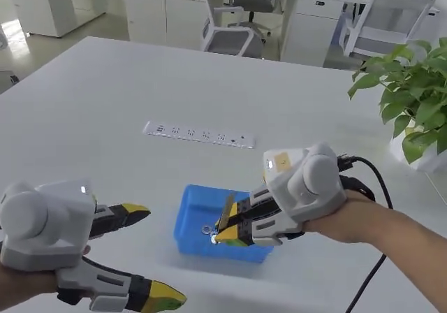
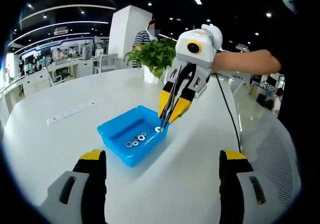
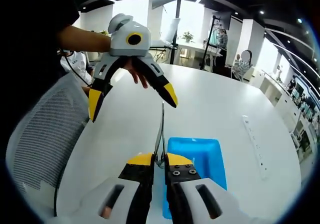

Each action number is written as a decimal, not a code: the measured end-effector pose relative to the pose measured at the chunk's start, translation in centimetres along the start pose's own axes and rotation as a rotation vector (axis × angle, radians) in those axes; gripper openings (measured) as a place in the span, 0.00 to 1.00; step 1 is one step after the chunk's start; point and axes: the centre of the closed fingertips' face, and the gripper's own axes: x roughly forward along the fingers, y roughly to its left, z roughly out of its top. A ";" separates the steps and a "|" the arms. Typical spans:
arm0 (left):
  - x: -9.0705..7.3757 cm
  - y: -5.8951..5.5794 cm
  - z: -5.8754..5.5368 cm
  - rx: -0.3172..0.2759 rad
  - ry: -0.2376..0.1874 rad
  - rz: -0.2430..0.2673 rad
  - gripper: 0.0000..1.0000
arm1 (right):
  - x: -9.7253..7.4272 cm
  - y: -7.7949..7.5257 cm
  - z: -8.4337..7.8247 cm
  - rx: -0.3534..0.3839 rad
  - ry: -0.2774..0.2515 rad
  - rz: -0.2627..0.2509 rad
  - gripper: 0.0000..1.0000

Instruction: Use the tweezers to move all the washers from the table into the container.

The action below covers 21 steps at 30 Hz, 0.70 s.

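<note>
The tweezers [image 1: 225, 214] were clamped btw the pressed-together jaws of the right gripper [image 1: 232, 235]. Their long axis was pointed down and away from the hand, w/ the tips lowered at the edge of the blue container [image 1: 187, 202] nearest that gripper. One washer [image 2: 158, 129] was spotted right at the tips, approx on the rim line. Whether it was pinched or already lying inside couldn't be told tbh. A few other washers [image 2: 136, 141] were lying on the container floor, just inboard of the tips. The left gripper [image 1: 158, 256] was held w/ jaws spread wide and nothing btw them, well apart on the container's left, so the right one was way nearer. Lots of bare table [image 1: 105, 117] was available all round, and a power strip [image 1: 199, 134] was parked well beyond.
</note>
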 end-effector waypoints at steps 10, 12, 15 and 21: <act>-0.3 -0.1 0.0 -0.004 -0.010 -0.001 0.99 | -1.0 -2.2 -1.2 0.011 0.008 -0.039 0.08; -0.4 -0.1 -0.1 -0.005 -0.012 0.001 0.99 | -1.1 -2.6 -1.5 0.014 0.009 -0.046 0.08; -0.5 0.1 -0.2 -0.006 -0.014 0.008 0.99 | -1.1 -3.2 -2.0 0.023 0.006 -0.056 0.08; -0.5 0.3 -0.4 -0.010 -0.018 0.010 0.99 | -0.6 -4.3 -3.6 0.041 0.014 -0.075 0.08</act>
